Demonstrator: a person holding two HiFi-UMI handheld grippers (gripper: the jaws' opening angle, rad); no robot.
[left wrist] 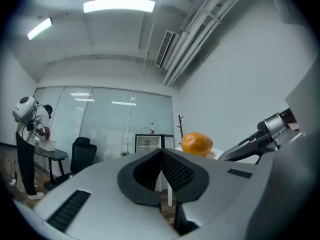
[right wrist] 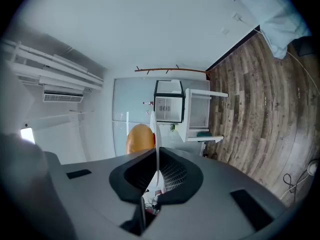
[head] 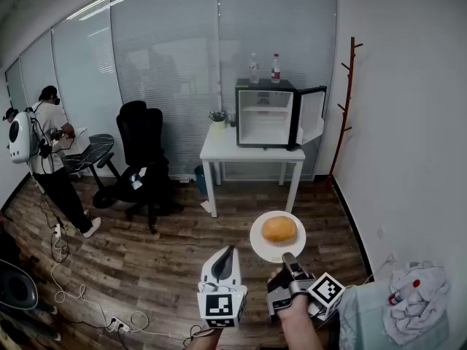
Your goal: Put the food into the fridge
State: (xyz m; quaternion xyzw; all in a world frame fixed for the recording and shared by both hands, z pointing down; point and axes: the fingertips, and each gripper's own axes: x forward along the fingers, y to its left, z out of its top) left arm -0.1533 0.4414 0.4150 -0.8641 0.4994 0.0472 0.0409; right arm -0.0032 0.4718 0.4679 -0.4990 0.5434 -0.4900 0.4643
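Observation:
A round orange-brown bun lies on a white plate, and my right gripper is shut on the plate's near rim. In the right gripper view the plate shows edge-on between the pads, with the bun beside it. My left gripper is held to the left of the plate, shut and empty; its pads meet, and the bun shows beyond them. The small black fridge stands on a white table across the room, its door swung open to the right.
Two bottles stand on the fridge and a small plant beside it. A black office chair and a person at a desk are at the left. A coat rack leans by the right wall. Cables lie on the floor.

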